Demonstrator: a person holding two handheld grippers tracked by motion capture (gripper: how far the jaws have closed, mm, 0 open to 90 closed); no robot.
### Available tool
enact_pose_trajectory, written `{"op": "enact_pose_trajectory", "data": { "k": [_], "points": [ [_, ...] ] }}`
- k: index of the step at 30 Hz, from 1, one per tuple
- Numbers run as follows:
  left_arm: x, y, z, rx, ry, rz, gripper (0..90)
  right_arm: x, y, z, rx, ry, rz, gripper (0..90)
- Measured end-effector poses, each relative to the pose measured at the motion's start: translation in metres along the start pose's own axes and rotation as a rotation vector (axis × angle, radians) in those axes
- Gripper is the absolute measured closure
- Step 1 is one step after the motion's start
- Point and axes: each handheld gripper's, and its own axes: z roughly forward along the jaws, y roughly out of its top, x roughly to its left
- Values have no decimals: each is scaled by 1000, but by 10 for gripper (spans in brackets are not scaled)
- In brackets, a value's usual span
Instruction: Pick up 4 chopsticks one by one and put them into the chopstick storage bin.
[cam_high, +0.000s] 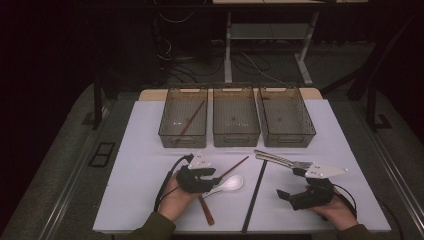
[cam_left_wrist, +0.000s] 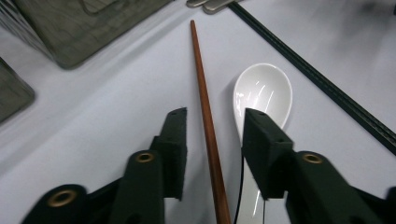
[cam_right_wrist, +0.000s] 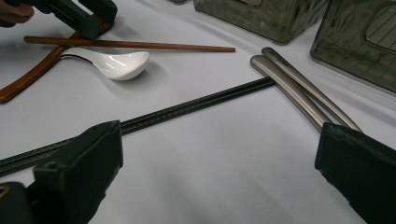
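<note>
Your left gripper (cam_left_wrist: 212, 140) straddles the brown chopstick (cam_left_wrist: 205, 116) — jaws apart, pads not touching it — while your right gripper (cam_right_wrist: 219, 168) stands wide open.

Three smoked-plastic rectangular bins (cam_high: 236, 122) sit at my twelve o'clock. Black paired chopsticks (cam_high: 254, 196) lie at one o'clock; steel-handled cutlery (cam_high: 280, 160) at two.

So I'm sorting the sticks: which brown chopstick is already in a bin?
The one lying slantwise in the left bin: that chopstick is inside it, while the other brown one lies on the table beside the spoon.
</note>
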Motion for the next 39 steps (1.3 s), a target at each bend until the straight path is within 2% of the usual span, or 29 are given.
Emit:
{"op": "enact_pose_trajectory", "data": {
  "k": [7,22,39],
  "points": [
    [0,-1,5,43,3,-8,701,0,0,0,1,0,-2,9],
    [0,-4,13,109,7,-1,746,0,0,0,2,-1,-4,9],
    [2,-5,14,119,13,-8,821,1,0,1,6,4,-1,9]
  ]
}}
